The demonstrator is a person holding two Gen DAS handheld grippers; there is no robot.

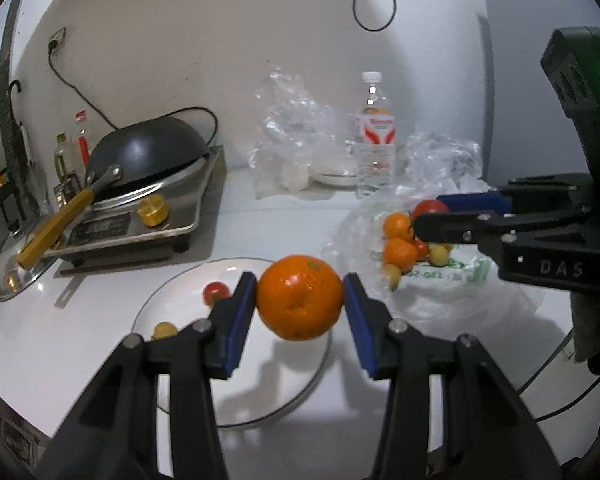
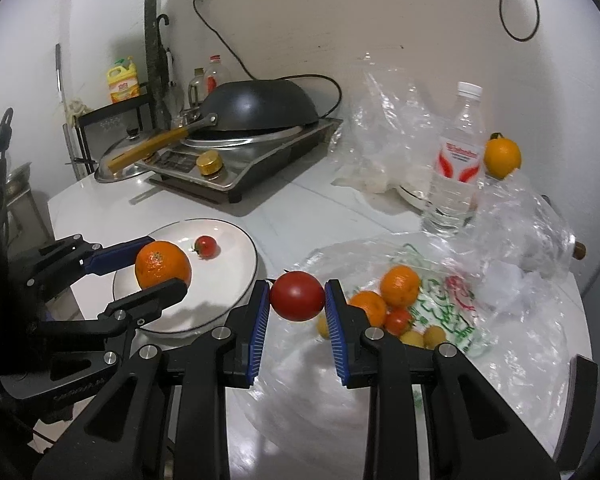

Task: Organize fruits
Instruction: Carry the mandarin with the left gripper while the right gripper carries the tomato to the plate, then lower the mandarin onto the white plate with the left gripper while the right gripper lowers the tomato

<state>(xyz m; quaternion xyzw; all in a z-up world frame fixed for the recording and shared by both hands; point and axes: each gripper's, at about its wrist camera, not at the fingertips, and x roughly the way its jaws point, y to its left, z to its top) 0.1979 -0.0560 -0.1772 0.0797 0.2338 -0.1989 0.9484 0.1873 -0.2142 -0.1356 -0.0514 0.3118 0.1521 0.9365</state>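
Two fruits are in the air right now. My left gripper (image 1: 300, 298) has its jaws pinching the orange (image 1: 300, 297) above the white plate (image 1: 188, 280); my right gripper (image 2: 297, 298) has its jaws pinching a red tomato (image 2: 297, 296) just right of the plate, over the near edge of the plastic bag (image 2: 459, 320).

Step in hand, as I read it: moving fruit from bag to plate. The orange looks one drop away. Next move for the left: lower until the orange sits on bare plate, then spread the jaws slowly, since round fruit rolls. The right needs to travel left over the plate rim first.

On the plate already: a small red tomato (image 1: 216, 292) and a small yellow fruit (image 1: 164, 330). The yellow one shows only in the left wrist view; in the right wrist view my left gripper hides that spot.

The right wrist view alone shows an orange fruit (image 2: 501, 158) behind the water bottle (image 2: 455, 168), well away from the plate. It also shows the remaining pile in the bag more clearly.
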